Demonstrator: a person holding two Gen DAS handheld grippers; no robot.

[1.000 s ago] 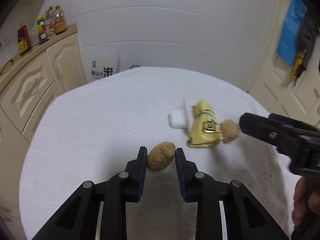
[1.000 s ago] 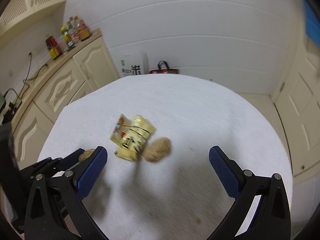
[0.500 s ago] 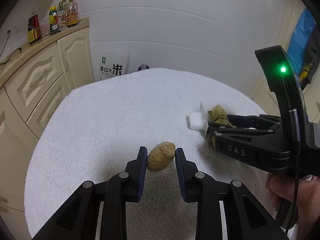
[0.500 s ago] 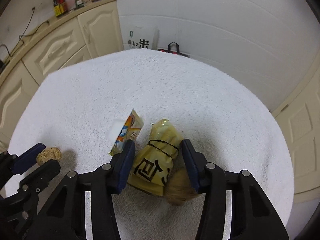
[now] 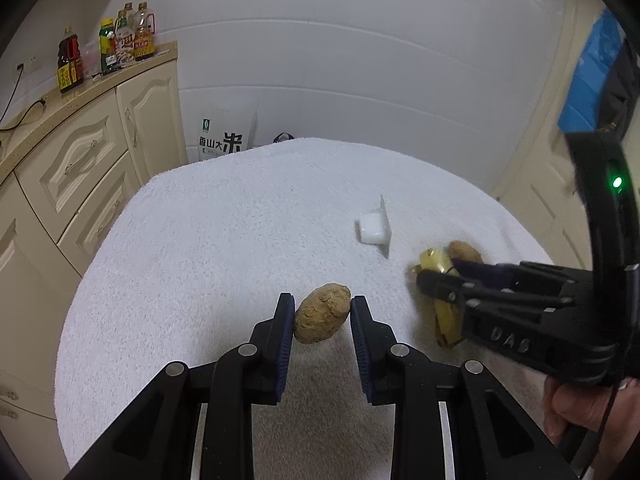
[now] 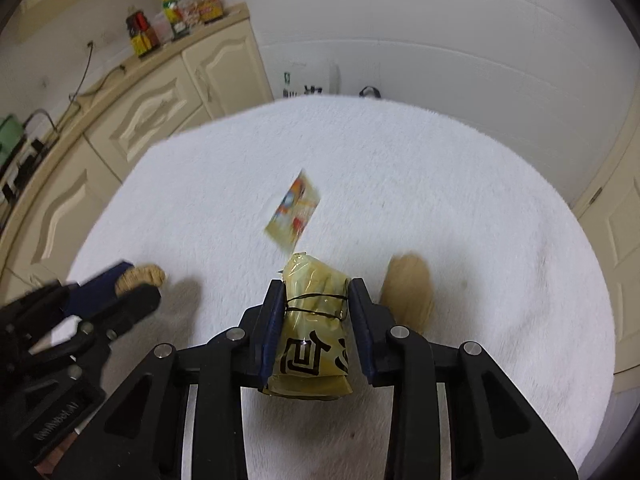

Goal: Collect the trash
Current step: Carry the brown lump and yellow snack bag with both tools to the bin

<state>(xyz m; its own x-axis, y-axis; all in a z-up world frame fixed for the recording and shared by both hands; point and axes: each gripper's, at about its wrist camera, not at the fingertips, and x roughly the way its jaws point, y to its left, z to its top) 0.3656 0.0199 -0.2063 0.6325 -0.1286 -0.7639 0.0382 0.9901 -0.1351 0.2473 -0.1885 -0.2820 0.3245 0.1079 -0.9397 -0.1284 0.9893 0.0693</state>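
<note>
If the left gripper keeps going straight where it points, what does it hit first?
Probably the white towel-covered table. The left gripper is shut on a brown lump, angled down at bare cloth. The white packet lies off to the right; depth is uncertain.

Dim indoor light, soft shadows, fisheye-bent edges, motion blur in right view.

Left gripper (image 5: 322,313) jaws clamped, right gripper (image 6: 316,300) jaws just closing, both angled down

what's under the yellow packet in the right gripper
The white towel covering the table lies beneath the yellow packet; the packet hides the patch directly under it. A brown lump lies beside it, not under.
</note>
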